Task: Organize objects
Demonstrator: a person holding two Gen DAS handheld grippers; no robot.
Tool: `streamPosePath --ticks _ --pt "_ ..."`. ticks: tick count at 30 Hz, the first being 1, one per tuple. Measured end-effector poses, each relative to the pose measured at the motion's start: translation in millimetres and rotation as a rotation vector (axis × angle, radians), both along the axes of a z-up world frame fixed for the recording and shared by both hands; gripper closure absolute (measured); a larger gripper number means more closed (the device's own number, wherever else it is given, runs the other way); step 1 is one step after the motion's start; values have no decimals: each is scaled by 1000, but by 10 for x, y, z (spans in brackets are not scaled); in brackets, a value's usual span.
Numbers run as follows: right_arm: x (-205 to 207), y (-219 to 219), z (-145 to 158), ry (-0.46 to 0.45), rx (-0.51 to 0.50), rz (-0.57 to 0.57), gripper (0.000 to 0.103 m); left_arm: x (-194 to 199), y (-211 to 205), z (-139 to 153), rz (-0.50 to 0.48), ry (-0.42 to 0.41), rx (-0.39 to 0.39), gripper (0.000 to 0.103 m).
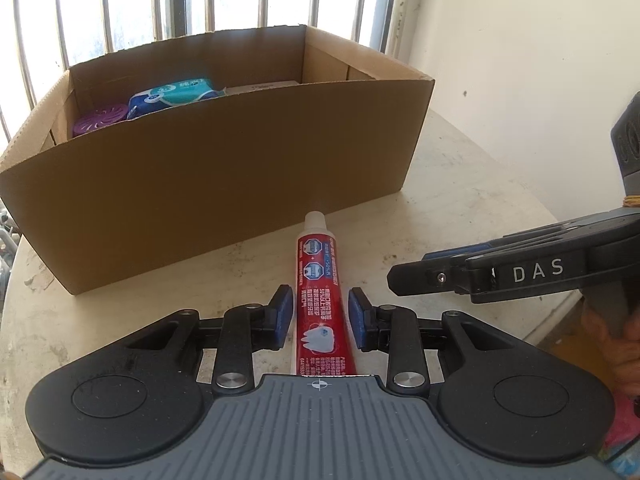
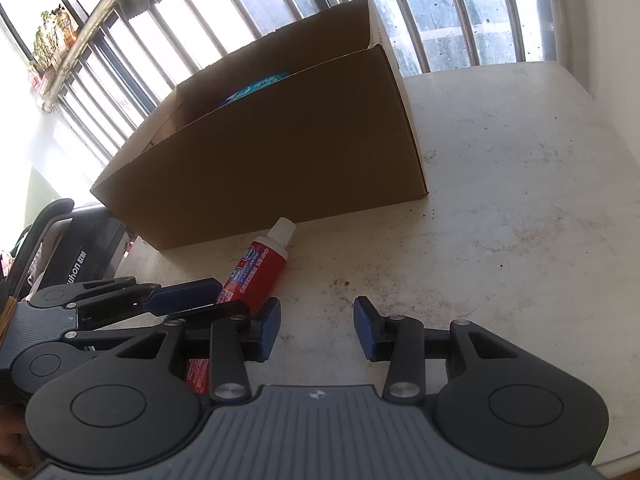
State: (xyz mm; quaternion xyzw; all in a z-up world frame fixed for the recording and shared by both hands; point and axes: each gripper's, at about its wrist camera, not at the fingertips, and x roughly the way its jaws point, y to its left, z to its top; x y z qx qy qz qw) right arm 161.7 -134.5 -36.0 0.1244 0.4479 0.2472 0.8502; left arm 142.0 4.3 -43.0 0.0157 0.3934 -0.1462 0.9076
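Observation:
A red toothpaste tube with a white cap lies on the white table, cap toward the cardboard box. My left gripper is open, its blue pads on either side of the tube with small gaps. It also shows in the right wrist view beside the tube. My right gripper is open and empty over bare table, right of the tube. In the left wrist view it comes in from the right.
The open box holds a purple round container, a blue-green wipes pack and a small carton. Window bars stand behind it. A wall is at the right. A black machine sits past the table's left edge.

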Motion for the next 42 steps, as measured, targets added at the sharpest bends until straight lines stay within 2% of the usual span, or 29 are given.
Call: streamPosePath --ticks 7,11,26,29,31,36,38,42 --pt "48 15 -3 8 13 -8 59 -140 161 -14 -17 73 -40 73" --pt "63 128 5 -6 -16 14 59 -165 225 -74 -22 97 -81 72" --pt "138 305 23 2 -19 65 59 -163 46 -141 -112 121 -172 72" --pt "128 296 28 5 -21 74 58 -155 -37 -143 -131 114 -176 72" --pt "103 292 29 -3 -23 88 53 -168 -94 -140 -144 103 -177 72" --pt "-17 344 49 -38 -62 129 49 -182 -252 -131 -178 102 -170 71" --pt "-55 361 79 -49 -109 149 45 -221 -302 -109 -191 88 -152 71" --pt "-121 267 176 -79 -167 147 44 -339 -288 -40 -206 53 -125 71"
